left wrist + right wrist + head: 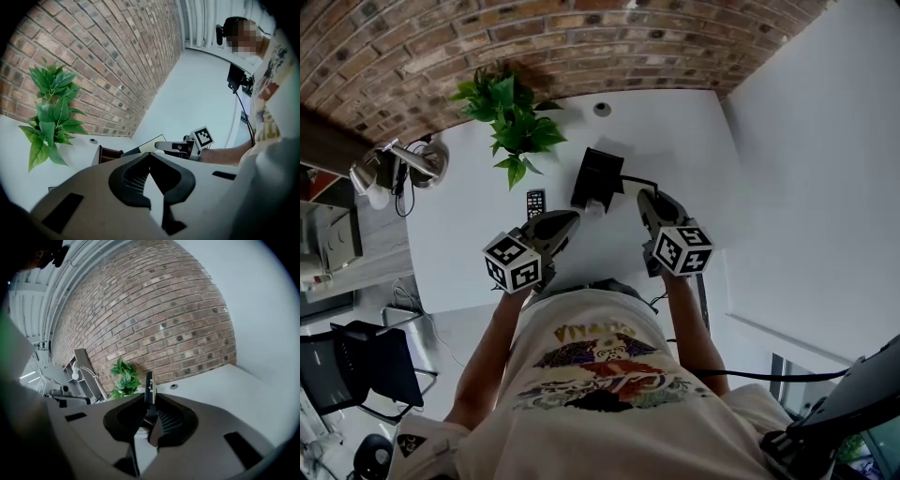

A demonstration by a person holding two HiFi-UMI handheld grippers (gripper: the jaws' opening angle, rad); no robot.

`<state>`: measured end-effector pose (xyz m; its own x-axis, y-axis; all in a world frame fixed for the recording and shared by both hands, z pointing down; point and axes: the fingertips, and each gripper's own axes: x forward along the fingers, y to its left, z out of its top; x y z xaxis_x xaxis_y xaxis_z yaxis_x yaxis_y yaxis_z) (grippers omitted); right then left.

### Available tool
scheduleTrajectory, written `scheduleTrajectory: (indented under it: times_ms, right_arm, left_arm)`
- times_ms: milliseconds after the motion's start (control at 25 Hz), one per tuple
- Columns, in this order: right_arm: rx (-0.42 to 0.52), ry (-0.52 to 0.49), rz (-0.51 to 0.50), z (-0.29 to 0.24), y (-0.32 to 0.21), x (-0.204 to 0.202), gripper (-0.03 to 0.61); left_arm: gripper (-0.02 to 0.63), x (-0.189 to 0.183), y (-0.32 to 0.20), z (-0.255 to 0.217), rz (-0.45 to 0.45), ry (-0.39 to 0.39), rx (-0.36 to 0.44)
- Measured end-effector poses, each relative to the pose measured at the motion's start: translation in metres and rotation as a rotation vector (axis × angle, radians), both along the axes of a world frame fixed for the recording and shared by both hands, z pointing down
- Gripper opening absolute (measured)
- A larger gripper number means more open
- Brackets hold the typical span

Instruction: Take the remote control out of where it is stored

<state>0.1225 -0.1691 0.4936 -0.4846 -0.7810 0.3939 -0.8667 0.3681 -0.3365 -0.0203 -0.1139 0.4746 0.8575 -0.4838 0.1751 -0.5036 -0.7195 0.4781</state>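
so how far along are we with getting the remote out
Done: one remote already lies on the table by the plant. In hand: the right gripper is shut on a slim dark thing, apparently another remote, beside the holder. Left: getting it fully clear, which these views don't settle. The left gripper is shut and empty.

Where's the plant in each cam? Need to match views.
Head view: plant top centre-left, over the white table's far edge.
Left gripper view: plant at the left edge.
Right gripper view: plant centre-left, beside the thin dark panel in the jaws.
Shared landmark: the brick wall behind it.
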Motion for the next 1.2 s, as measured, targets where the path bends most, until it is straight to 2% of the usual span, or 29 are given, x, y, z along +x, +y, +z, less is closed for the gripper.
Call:
scheduleTrajectory:
  times_ms: [360,1000,1200]
  right_arm:
    - [-0.027,0.004,0.101,0.018,0.005,0.062,0.067]
    - [-0.179,0.033,0.059,0.096,0.016,0.098,0.067]
    - [-0.207,0.025,0.062,0.115,0.023,0.114,0.067]
  left_arm:
    - [-0.003,0.026,0.007,0.004,0.018,-0.022,-0.01]
    - [-0.003,0.07,0.024,0.027,0.011,-0.072,-0.063]
    - [-0.003,0.088,0.028,0.03,-0.003,-0.064,-0.079]
